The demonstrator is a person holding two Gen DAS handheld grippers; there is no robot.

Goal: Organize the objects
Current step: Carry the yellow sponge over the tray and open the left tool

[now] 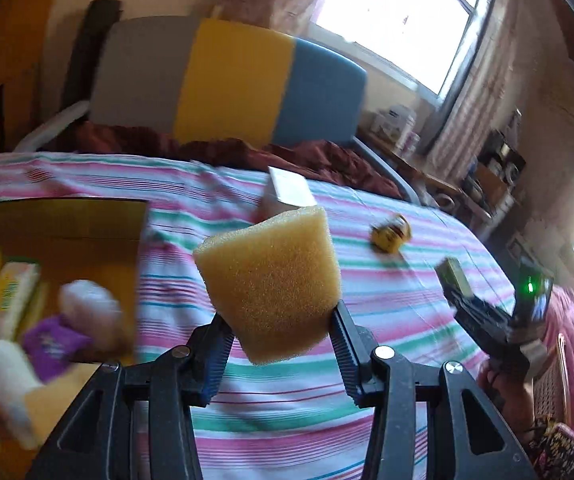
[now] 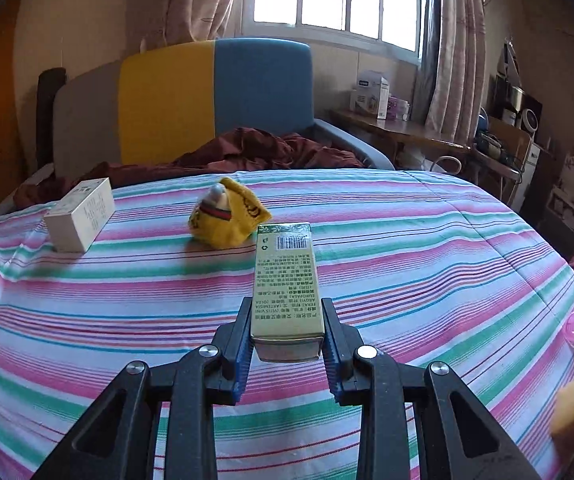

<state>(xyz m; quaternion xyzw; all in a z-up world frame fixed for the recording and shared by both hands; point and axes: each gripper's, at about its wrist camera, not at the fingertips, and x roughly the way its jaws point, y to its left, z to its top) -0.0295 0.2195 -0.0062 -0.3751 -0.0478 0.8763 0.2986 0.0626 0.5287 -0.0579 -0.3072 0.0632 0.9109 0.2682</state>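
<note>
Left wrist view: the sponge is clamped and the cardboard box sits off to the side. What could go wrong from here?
1. The left gripper pinches only the lower end of the sponge, so the soft foam may bend and slip out before reaching the cardboard box.
2. The box already holds several things, so the sponge might land on the rim or bounce out.
3. The right gripper holds the green carton by one end; it could swing or drop.

A gold-green carton (image 2: 287, 280) carries dense printed Chinese text, a barcode and a recycling mark, along with the Latin fragments "EUROPAEA", "ARTEMISIA" and "VITIS VINI". The small print on a white box (image 2: 81, 214) lying on the striped bedspread (image 2: 427, 248) is too fine to read.
</note>
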